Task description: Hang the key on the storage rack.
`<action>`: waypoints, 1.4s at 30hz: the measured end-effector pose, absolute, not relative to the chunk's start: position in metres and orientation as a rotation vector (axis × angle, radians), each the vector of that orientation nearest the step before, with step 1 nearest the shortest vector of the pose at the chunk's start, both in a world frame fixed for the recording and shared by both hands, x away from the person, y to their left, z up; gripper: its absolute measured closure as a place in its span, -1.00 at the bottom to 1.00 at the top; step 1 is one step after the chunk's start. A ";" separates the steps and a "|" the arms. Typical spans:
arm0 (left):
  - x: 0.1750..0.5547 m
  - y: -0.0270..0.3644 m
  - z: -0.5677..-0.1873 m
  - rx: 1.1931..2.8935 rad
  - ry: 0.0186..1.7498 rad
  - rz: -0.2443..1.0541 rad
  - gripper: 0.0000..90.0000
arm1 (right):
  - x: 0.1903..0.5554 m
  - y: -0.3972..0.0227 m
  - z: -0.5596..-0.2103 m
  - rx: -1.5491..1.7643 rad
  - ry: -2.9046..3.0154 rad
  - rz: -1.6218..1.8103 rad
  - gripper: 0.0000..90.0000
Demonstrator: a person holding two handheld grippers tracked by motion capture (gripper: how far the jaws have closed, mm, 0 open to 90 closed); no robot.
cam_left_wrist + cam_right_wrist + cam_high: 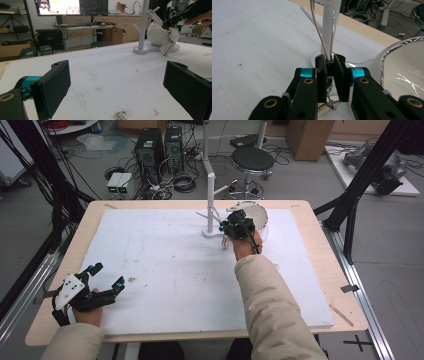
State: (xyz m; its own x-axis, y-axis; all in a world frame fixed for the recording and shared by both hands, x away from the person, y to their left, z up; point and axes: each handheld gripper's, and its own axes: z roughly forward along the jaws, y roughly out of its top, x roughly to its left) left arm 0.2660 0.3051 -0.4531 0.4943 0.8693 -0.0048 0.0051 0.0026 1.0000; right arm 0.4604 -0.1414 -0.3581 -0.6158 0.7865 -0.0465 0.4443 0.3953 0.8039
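Metal key ring (322,37) pinched in right gripper (329,72) jaws.

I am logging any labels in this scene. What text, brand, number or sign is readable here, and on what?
None can be read.
Wall monitor: coloured panels and graphs, too small to read.
White tag hanging on the ring in the right gripper: faint marks, too blurred to read.

Even, diffuse overhead light; the white bench (165,270) reads bright with soft, faint shadows. Glare streaks the white bowl (404,67) rim in the right gripper view. Near jaws are slightly soft there; the left gripper view's background is mildly blurred and its monitor (71,6) overexposed.
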 end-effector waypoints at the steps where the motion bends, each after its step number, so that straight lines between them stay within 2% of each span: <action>1: 0.266 0.305 -0.453 1.412 0.824 0.818 -0.83 | 0.461 -0.142 -0.359 1.064 2.234 1.106 0.82; 7: 0.266 0.305 -0.453 1.411 0.824 0.816 -0.83 | 0.463 -0.143 -0.360 1.052 2.243 1.130 0.78; 8: 0.266 0.305 -0.453 1.412 0.822 0.817 -0.83 | 0.463 -0.144 -0.360 1.040 2.247 1.156 0.70; 10: 0.266 0.305 -0.453 1.412 0.824 0.816 -0.83 | 0.462 -0.143 -0.359 1.008 2.233 1.210 0.40; 12: 0.266 0.305 -0.453 1.416 0.820 0.819 -0.83 | 0.461 -0.144 -0.357 0.989 2.231 1.253 0.20; 15: 0.266 0.305 -0.453 1.412 0.821 0.819 -0.83 | 0.457 -0.147 -0.352 0.965 2.238 1.320 -0.40; 17: 0.266 0.305 -0.453 1.416 0.819 0.822 -0.83 | 0.452 -0.149 -0.348 0.955 2.226 1.323 -0.87; 18: 0.266 0.305 -0.453 1.412 0.821 0.819 -0.83 | 0.448 -0.151 -0.345 0.955 2.215 1.335 -0.99; 28: 0.266 0.305 -0.453 1.416 0.821 0.820 -0.83 | 0.391 -0.211 -0.335 0.760 2.132 1.526 -0.99; 34: 0.266 0.305 -0.453 1.422 0.826 0.821 -0.83 | 0.367 -0.253 -0.353 0.719 2.021 1.622 -0.99; 42: 0.266 0.305 -0.453 1.411 0.828 0.818 -0.83 | 0.350 -0.294 -0.396 0.778 1.951 1.717 -0.99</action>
